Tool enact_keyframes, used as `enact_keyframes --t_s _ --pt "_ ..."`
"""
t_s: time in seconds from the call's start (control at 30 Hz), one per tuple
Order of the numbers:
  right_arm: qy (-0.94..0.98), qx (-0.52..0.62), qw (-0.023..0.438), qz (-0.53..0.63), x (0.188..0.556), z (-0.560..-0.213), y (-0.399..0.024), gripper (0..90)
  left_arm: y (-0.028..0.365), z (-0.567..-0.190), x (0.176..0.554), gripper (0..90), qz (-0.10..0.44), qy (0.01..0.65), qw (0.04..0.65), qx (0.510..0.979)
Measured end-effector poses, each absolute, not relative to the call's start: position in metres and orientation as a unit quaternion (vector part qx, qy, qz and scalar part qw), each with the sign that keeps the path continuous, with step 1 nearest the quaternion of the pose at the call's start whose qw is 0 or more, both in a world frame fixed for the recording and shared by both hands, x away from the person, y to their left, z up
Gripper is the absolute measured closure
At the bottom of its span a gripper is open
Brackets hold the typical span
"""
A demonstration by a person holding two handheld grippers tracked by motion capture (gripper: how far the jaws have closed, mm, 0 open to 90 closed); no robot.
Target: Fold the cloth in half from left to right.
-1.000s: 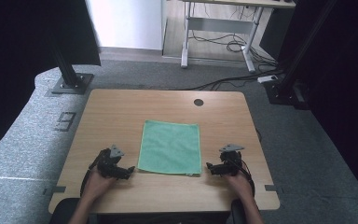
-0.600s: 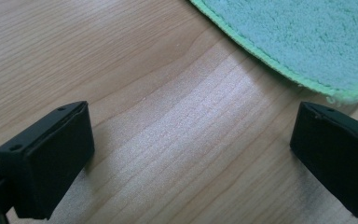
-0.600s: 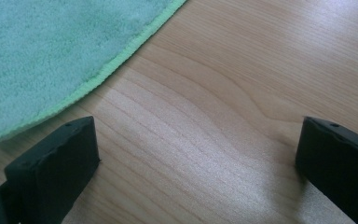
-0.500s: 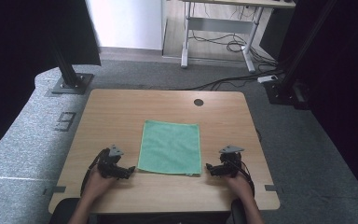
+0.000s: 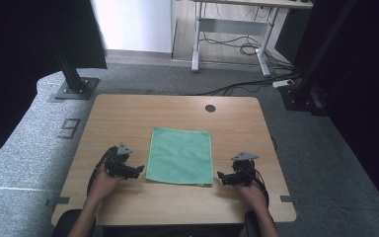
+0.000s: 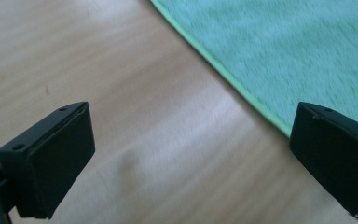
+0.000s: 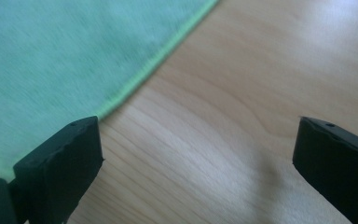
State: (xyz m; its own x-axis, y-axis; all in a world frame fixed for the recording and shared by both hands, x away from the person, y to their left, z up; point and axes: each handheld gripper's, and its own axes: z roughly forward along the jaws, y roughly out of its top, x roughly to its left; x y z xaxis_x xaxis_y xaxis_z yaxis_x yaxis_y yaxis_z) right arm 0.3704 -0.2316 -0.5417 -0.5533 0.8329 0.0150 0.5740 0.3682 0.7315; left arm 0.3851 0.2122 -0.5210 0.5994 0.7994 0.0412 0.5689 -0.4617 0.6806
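Cloth, a green microfibre square [image 5: 180,155], lies flat on the wooden table [image 5: 128,116], near its front edge, with no container on it. The left gripper [image 5: 139,170] sits just beside the cloth's near left corner, the right gripper [image 5: 220,176] just beside its near right corner. Both have jaws spread wide, holding nothing.

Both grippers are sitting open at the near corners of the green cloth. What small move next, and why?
Probably ease each inward over its near corner. The left gripper and right gripper flank the flat green cloth, jaws wide apart, and in each gripper view only one jaw reaches the cloth's hem while bare table lies between them.
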Motion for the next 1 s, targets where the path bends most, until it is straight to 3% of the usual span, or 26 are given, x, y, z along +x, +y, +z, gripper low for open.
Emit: enact_keyframes --t_s 0.37,1.0 --pt "0.810 0.428 0.171 0.364 0.367 -0.534 -0.213 2.9 0.191 -0.529 0.411 0.0 0.168 0.415 0.339 0.827" --pt "0.843 0.397 0.171 0.320 0.365 -0.549 -0.192 2.6 0.183 -0.547 0.399 3.1 0.175 0.421 0.312 0.833"
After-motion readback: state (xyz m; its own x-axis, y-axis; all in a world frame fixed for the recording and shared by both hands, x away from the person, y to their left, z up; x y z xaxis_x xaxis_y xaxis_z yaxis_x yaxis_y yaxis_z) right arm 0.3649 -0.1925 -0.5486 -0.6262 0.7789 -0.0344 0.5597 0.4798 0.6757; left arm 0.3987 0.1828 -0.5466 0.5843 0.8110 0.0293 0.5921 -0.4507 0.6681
